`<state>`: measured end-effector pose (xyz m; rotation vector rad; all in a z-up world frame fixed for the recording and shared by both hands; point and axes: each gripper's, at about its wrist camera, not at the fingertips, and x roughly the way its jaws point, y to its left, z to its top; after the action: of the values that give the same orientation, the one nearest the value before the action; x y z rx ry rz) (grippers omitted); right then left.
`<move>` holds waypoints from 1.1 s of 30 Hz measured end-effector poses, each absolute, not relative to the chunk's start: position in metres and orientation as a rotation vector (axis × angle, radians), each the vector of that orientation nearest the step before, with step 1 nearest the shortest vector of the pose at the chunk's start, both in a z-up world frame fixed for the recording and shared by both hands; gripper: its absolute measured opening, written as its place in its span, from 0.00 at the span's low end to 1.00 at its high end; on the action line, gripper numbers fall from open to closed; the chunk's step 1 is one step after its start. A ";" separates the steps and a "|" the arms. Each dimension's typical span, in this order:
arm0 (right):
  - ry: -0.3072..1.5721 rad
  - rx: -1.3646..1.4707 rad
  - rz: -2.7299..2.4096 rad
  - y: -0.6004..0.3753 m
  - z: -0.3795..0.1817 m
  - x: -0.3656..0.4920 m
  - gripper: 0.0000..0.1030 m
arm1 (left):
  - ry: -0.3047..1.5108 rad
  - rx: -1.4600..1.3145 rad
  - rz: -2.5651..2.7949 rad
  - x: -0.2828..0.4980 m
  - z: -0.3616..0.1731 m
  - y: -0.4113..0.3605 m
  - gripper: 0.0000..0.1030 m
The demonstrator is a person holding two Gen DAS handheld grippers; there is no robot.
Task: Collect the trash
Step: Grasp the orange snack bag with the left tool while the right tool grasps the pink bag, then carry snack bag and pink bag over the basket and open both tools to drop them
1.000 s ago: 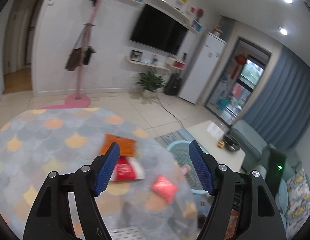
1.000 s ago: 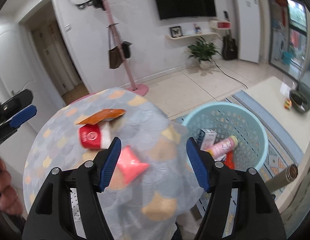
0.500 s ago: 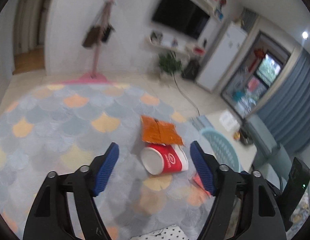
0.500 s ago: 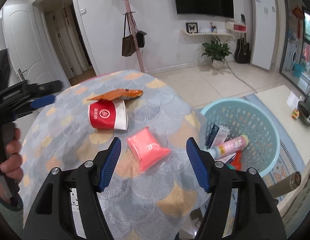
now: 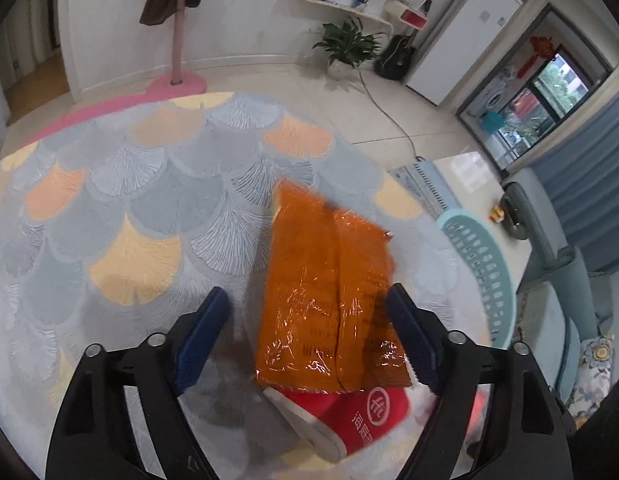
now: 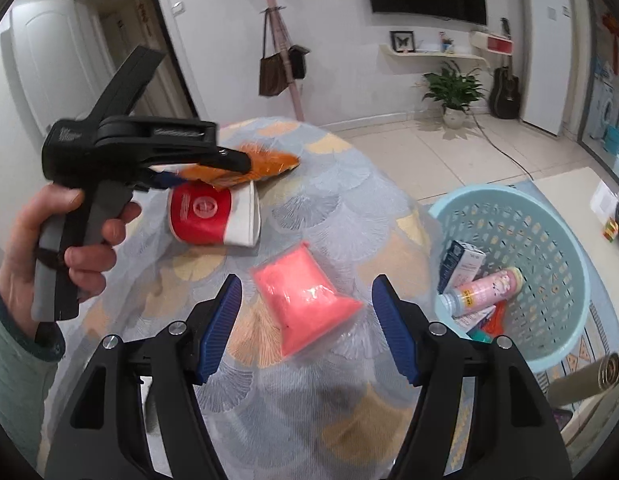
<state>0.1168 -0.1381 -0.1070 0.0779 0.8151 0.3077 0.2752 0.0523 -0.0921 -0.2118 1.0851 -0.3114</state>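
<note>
The flat orange plastic snack wrapper (image 5: 329, 300) is seen lying on the round desk with the scale-patterned cloth (image 5: 141, 208), partly resting on the red and white paper cup (image 5: 349, 416) that lies on its side. In the left wrist view the wrapper is found between the fingers of the left gripper (image 5: 305, 336), closer to the finger on the right of the picture, and its long axis runs away from the camera, roughly along the line of the fingers. The fingers have just been opening and stand wide apart; the wrapper is not yet pressed by them. In the right wrist view the left gripper (image 6: 233, 164) is held by a hand (image 6: 49, 252) from the left of the picture, with its tips at the wrapper (image 6: 265, 162).

The right gripper (image 6: 305, 328) is tilted downward over the pink sealed plastic pouch (image 6: 305, 296), which lies between its open fingers without being held. The light blue perforated plastic basket (image 6: 549, 216), already holding some trash, stands beside the desk, nearer to the right gripper. It is judged that both fingers must be lowered further before closing.
</note>
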 end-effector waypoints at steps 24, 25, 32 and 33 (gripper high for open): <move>0.815 -0.035 0.288 -0.117 -0.122 0.115 0.44 | 0.861 -0.168 -0.375 0.223 -0.038 0.045 0.02; 0.808 -0.027 0.288 -0.119 -0.121 0.113 0.44 | 0.855 -0.161 -0.371 0.220 -0.036 0.043 0.02; 0.733 0.015 0.289 -0.133 -0.100 0.099 0.44 | 0.788 -0.122 -0.366 0.192 -0.013 0.024 0.02; 0.721 0.023 0.284 -0.135 -0.097 0.097 0.44 | 0.783 -0.119 -0.369 0.191 -0.011 0.021 0.02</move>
<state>0.0972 -0.1353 -0.0967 0.0229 0.7207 0.2838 0.1907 0.0206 -0.0108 -0.1191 0.7834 -0.3687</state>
